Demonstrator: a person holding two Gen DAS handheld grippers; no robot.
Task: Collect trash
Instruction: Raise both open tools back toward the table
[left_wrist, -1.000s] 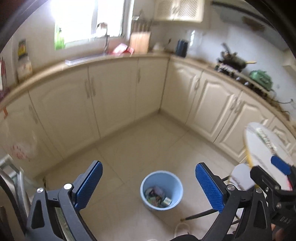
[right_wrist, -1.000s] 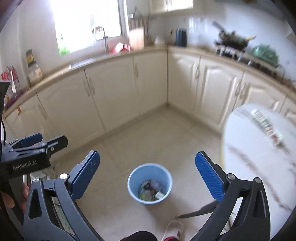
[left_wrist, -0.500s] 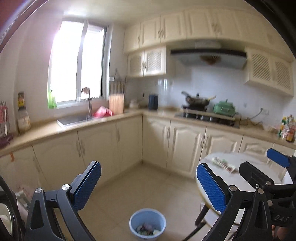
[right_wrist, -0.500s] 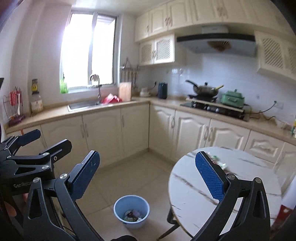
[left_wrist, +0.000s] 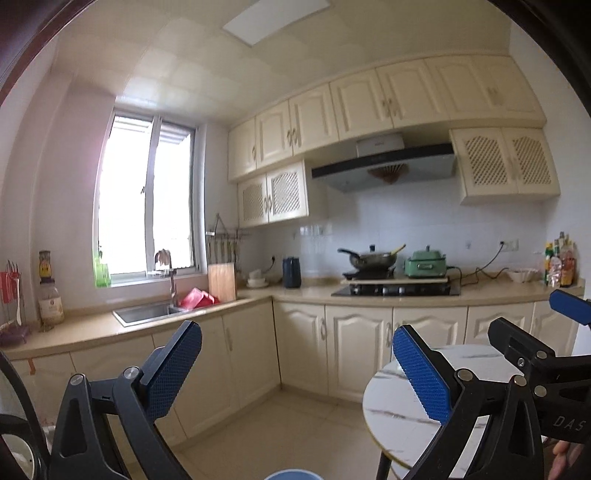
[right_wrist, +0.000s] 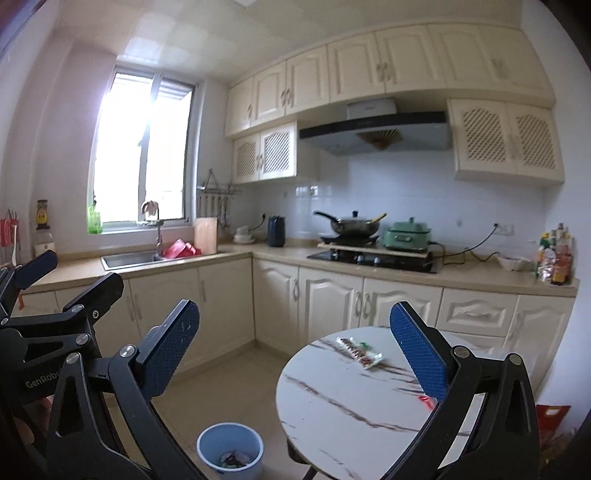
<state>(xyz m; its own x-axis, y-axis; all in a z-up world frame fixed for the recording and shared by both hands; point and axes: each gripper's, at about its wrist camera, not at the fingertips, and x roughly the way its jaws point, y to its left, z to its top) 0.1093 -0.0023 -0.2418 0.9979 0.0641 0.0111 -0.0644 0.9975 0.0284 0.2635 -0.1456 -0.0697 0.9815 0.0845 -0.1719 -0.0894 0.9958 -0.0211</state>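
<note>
A round white marble table (right_wrist: 351, 402) stands at the lower right, with a long printed wrapper (right_wrist: 359, 352) near its far edge and a small red scrap (right_wrist: 426, 400) beside my right finger. A light blue bin (right_wrist: 229, 452) with trash inside sits on the floor left of the table. My right gripper (right_wrist: 295, 347) is open and empty, raised above the table's near side. My left gripper (left_wrist: 297, 363) is also open and empty, held left of the table (left_wrist: 399, 410); only the bin's rim (left_wrist: 293, 474) shows at the bottom of the left wrist view.
Cream base cabinets (right_wrist: 332, 299) run along two walls in an L. The counter holds a sink (right_wrist: 129, 258), a hob with a wok (right_wrist: 351, 225) and a green cooker (right_wrist: 406, 232). Tiled floor (right_wrist: 229, 387) lies between cabinets and table.
Both grippers tilted up from facing the floor and bin to facing the kitchen walls. The bin slid to the bottom of both views and the table came into view.
</note>
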